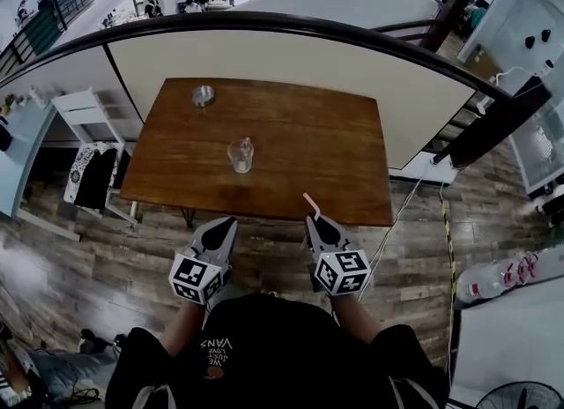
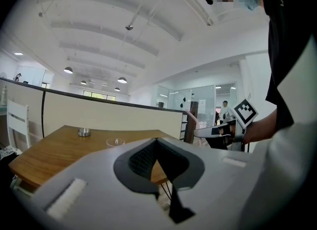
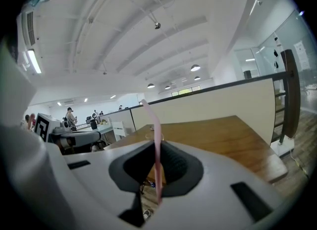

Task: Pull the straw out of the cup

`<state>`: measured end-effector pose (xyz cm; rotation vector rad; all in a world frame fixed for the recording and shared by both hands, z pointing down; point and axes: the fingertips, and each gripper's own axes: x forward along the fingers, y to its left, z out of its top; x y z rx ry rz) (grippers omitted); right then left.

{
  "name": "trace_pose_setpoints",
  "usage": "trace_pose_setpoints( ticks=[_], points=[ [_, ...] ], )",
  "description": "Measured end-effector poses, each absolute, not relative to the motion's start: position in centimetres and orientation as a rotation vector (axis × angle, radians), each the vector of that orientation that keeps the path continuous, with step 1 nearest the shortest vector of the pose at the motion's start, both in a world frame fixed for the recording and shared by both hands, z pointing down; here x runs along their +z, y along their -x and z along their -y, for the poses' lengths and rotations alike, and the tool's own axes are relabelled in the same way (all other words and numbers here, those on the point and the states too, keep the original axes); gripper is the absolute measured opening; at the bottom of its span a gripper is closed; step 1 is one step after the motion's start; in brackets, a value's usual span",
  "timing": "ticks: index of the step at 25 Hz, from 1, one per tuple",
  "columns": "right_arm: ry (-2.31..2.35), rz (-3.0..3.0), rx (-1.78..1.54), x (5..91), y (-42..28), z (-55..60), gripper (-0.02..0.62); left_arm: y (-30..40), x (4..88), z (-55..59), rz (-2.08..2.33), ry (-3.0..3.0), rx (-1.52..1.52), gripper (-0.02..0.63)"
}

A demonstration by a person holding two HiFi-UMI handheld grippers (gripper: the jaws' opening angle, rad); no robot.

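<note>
One straw (image 3: 156, 140) clamped in R claw (image 1: 315, 221), cup (image 1: 241, 155) well apart.

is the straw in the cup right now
No, the pink straw is clamped in the right gripper, while the clear cup stands apart from it on the table.

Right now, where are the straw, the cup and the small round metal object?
straw (image 3: 157, 143), right gripper view, middle of its pink shaft
cup (image 1: 241, 156), head view, its clear side wall
small round metal object (image 1: 204, 96), head view, centre of its top
</note>
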<state>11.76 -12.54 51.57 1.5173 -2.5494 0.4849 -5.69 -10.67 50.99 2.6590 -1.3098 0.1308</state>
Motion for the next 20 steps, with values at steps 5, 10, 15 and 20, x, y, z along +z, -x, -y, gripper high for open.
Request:
trace_pose_setpoints(
  ticks=[5,10,15,20],
  points=[
    [-1.518,2.542,0.490,51.5,-11.5,12.8,0.041,5.9,51.0,10.8,1.305,-2.662,0.146,0.011],
    [-1.516,2.541,0.489,51.3,-11.3,13.0,0.041,6.0,51.2,10.8,1.284,-2.651,0.147,0.011],
    [-1.514,2.543,0.489,51.2,-11.0,13.2,0.041,6.2,51.1,10.9,1.277,-2.653,0.147,0.012],
    [-1.510,2.546,0.487,51.3,-10.6,13.5,0.041,6.6,51.5,11.0,1.280,-2.654,0.159,0.011]
  ],
)
